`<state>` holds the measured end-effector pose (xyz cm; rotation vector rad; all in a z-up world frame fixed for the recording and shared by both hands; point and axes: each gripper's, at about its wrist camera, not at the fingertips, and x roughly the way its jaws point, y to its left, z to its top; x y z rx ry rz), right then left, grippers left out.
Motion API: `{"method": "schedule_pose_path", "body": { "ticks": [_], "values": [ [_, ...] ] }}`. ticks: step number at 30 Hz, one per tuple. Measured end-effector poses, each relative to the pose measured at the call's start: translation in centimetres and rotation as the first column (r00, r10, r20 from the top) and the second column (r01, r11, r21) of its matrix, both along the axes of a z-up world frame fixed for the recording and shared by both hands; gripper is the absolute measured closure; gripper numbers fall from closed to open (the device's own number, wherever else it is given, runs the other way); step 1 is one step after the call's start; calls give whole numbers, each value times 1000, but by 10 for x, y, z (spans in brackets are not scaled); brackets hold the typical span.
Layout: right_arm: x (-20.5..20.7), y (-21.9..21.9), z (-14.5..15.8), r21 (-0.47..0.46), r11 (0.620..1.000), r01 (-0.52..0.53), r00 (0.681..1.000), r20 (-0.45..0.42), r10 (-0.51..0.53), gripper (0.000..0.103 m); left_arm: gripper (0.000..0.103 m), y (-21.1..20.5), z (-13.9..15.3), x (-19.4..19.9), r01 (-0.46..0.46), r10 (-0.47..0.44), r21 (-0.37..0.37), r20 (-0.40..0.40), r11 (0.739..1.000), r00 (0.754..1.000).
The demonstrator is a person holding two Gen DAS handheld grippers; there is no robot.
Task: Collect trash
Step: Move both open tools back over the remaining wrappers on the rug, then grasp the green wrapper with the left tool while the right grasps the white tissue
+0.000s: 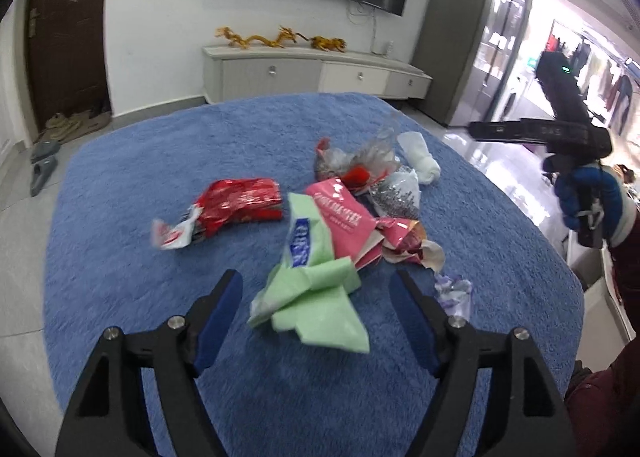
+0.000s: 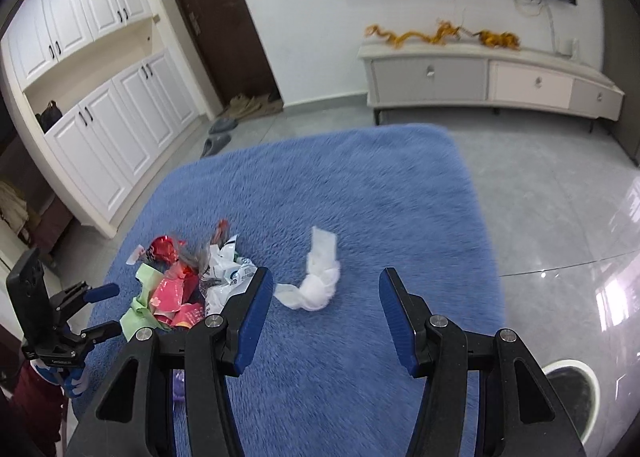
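A pile of trash lies on a blue fluffy cloth (image 1: pixel 120 217): a green wrapper (image 1: pixel 316 285), a red wrapper (image 1: pixel 236 205), a pink packet (image 1: pixel 344 217), clear crinkled plastic (image 1: pixel 372 157) and a white tissue (image 1: pixel 420 161). My left gripper (image 1: pixel 316 285) is open, its jaws either side of the green wrapper's near end. My right gripper (image 2: pixel 326 285) is open and empty, just behind the white tissue (image 2: pixel 320 285). The pile (image 2: pixel 180 281) lies to its left. The right gripper also shows held high at the right in the left wrist view (image 1: pixel 540 133).
A small purple-white scrap (image 1: pixel 456 289) lies right of the left gripper. A white TV cabinet (image 2: pixel 480 77) stands beyond the cloth, on grey tiled floor (image 2: pixel 560 217). A round white-rimmed bin (image 2: pixel 576 389) sits at the lower right. White cupboards (image 2: pixel 100 117) line the left wall.
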<state>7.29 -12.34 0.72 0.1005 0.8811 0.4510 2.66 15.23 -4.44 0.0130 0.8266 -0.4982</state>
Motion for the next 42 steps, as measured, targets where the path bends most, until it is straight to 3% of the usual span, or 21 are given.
{"method": "schedule_pose_path", "body": {
  "ticks": [4,9,13,15,17,19,27,34,38,42],
  "values": [
    [13,21,-18,-17,1000,-24,999,-39,24,47,28,-16,-11,12,59,-59,28,-20,998,998],
    [28,34,-40,-49,998,-32,996,-84,28,47,30,-18,-22,19,49,-48,37,-43,998,998],
    [39,37,-52,-68,997,-37,994,-106,30,47,46,-15,-27,23,13,-12,15,-64,1000,998],
    [44,38,-58,-74,997,-33,992,-121,24,54,51,-14,-29,23,-1,2,21,-63,1000,998],
    [48,39,-62,-77,996,-38,991,-132,28,75,55,-14,-28,20,-14,15,17,-61,1000,998],
    [50,39,-64,-58,997,-45,990,-136,37,82,58,-14,-26,16,-22,23,12,-59,1000,998],
    [18,24,-38,-33,998,-56,997,-54,54,85,62,-11,-11,-18,-84,84,19,-8,996,996],
    [-21,-9,-1,-5,1000,-21,999,39,21,85,62,-1,27,-46,-136,134,15,77,991,988],
    [-39,-36,20,4,1000,23,996,90,-23,85,62,-17,59,-50,-113,115,-22,135,993,984],
    [-56,-69,40,10,996,84,987,135,-84,85,62,-57,86,-43,-32,37,-34,189,999,981]
  ]
}}
